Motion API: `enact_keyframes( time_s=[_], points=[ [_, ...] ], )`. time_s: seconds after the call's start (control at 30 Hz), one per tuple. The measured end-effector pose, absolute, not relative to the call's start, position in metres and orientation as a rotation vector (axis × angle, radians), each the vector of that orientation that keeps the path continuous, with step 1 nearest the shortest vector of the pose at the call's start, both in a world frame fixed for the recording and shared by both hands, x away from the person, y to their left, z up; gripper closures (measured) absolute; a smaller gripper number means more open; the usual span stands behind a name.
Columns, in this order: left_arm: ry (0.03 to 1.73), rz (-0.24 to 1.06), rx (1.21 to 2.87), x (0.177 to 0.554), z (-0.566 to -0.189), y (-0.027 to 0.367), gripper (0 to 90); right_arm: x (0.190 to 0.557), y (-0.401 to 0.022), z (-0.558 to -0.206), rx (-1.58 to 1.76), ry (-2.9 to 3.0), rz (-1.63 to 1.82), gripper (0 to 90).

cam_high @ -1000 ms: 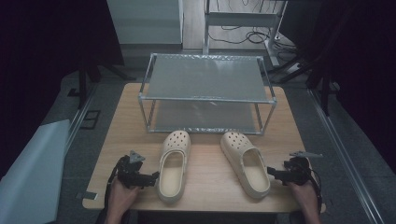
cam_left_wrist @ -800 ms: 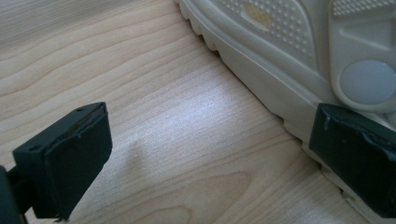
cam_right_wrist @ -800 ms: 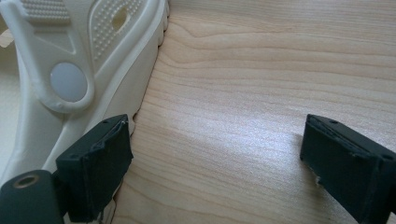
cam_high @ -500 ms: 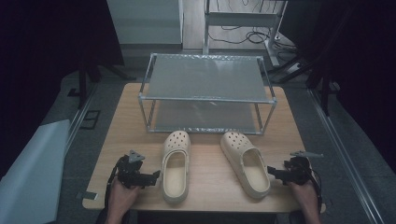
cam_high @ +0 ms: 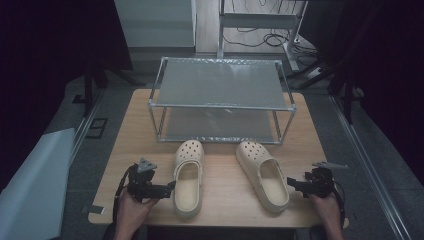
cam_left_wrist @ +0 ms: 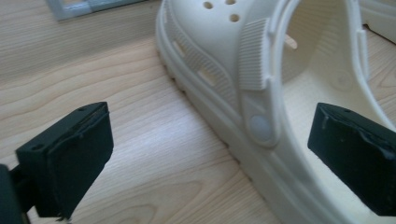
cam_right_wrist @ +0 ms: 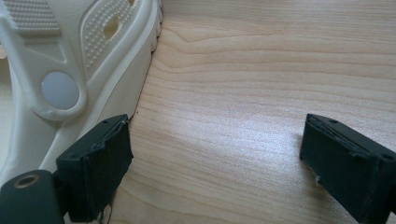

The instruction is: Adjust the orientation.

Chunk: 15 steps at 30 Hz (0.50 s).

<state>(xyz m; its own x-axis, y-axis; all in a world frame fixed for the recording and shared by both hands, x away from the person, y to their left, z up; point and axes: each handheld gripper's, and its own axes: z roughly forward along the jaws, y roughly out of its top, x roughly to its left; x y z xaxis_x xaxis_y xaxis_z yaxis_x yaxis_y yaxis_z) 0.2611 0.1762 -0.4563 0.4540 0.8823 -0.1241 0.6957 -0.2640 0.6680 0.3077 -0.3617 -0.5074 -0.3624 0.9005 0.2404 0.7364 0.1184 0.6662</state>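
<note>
Two cream clogs lie side by side on the wooden table (cam_high: 225,200), toes toward the rack: the left clog (cam_high: 189,175) and the right clog (cam_high: 262,176). My left gripper (cam_high: 170,188) is at the left clog's outer side, held by a hand. Its jaws stand wide apart (cam_left_wrist: 210,158), one over bare wood and the other over the shoe's opening, so the clog's side wall and strap rivet (cam_left_wrist: 259,128) lie between them untouched. My right gripper (cam_high: 292,184) is open (cam_right_wrist: 219,170) beside the right clog (cam_right_wrist: 70,70), with one jaw close against its sole edge.
A two-tier metal rack (cam_high: 220,100) with grey shelves stands at the back of the table, just beyond the toes of both clogs. Bare wood lies between the shoes and along the front edge. Cables and stands sit on the floor behind.
My left gripper has lifted a little and edged toward the left clog. The right gripper and both clogs have stayed where they were.
</note>
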Motion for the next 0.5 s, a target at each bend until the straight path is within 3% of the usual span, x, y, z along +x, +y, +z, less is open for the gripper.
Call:
enact_keyframes(
  time_s=[0.5],
  points=[
    [1.350,0.332,2.146,0.295,-0.467,0.146,18.6,0.308,-0.361,-0.507,1.620,2.178,1.080,9.2]
  ],
)
